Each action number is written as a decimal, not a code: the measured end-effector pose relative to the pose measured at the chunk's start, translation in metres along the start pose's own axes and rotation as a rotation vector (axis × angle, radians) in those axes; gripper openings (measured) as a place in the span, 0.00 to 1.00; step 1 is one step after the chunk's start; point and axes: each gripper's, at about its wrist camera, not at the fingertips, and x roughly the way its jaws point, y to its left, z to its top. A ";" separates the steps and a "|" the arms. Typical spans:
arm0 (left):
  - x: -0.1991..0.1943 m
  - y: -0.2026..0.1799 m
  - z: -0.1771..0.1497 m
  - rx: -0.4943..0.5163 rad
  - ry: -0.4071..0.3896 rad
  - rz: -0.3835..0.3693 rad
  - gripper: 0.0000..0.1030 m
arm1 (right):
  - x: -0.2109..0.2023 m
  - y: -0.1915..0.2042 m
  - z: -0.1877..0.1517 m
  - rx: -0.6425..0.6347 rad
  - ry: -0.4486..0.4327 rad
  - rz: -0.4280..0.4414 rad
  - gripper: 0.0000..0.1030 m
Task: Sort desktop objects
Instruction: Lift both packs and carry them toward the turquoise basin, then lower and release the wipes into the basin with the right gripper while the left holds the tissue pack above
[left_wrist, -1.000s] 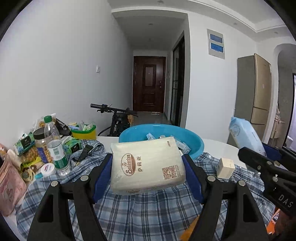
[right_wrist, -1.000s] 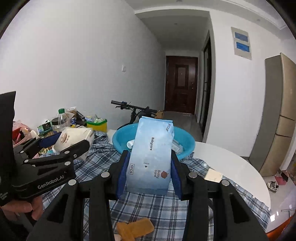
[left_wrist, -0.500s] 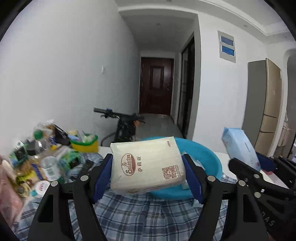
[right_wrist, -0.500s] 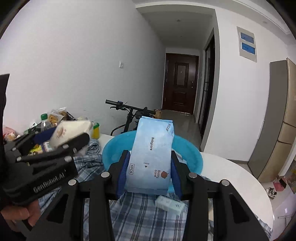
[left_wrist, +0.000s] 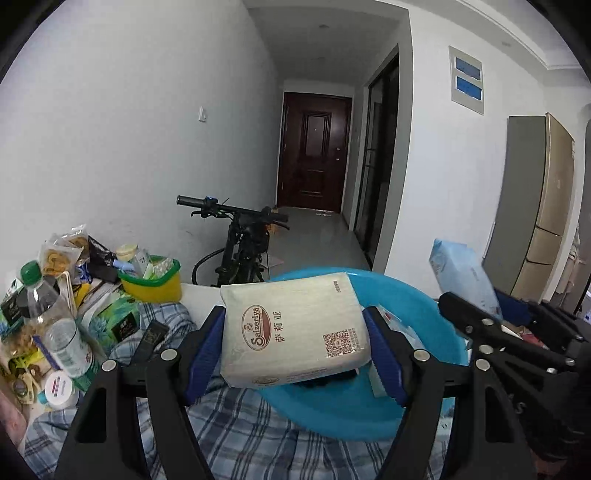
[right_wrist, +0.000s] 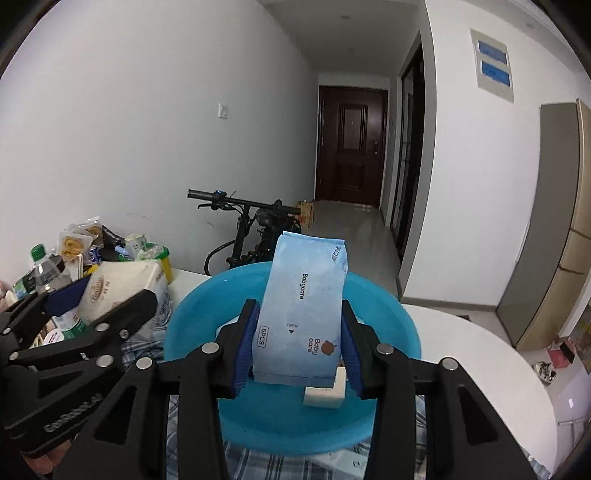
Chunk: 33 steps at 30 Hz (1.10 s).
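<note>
The left tool (left_wrist: 293, 345) clamps a cream tissue pack (left_wrist: 291, 326) between its blue pads (left_wrist: 205, 345), holding it over the near left rim of a blue basin (left_wrist: 413, 325). The basin sits on a blue plaid cloth (left_wrist: 255, 439) covering the bench (left_wrist: 201, 291). At right, the right tool (left_wrist: 491, 317) grips a light blue pack (left_wrist: 463, 275) beside the basin's far right edge. On the left of the bench lies a pile of things: a clear bottle with a green cap (left_wrist: 55, 321), a yellow tub with a green rim (left_wrist: 151, 280), snack bags (left_wrist: 61, 254) and a small white jar (left_wrist: 59, 384). Beyond the bench stands a black bicycle (left_wrist: 240, 240), with a dark door (left_wrist: 314, 151) at the far end of the hall.
</note>
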 end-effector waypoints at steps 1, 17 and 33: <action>0.004 0.000 0.002 0.003 0.001 0.000 0.73 | 0.006 -0.001 0.001 0.005 0.008 0.002 0.39; 0.110 0.001 0.022 0.020 0.109 0.037 0.73 | 0.091 -0.023 0.012 0.005 0.102 -0.015 0.39; 0.199 0.005 0.039 0.031 0.209 0.093 0.73 | 0.174 -0.034 0.022 -0.017 0.269 -0.015 0.39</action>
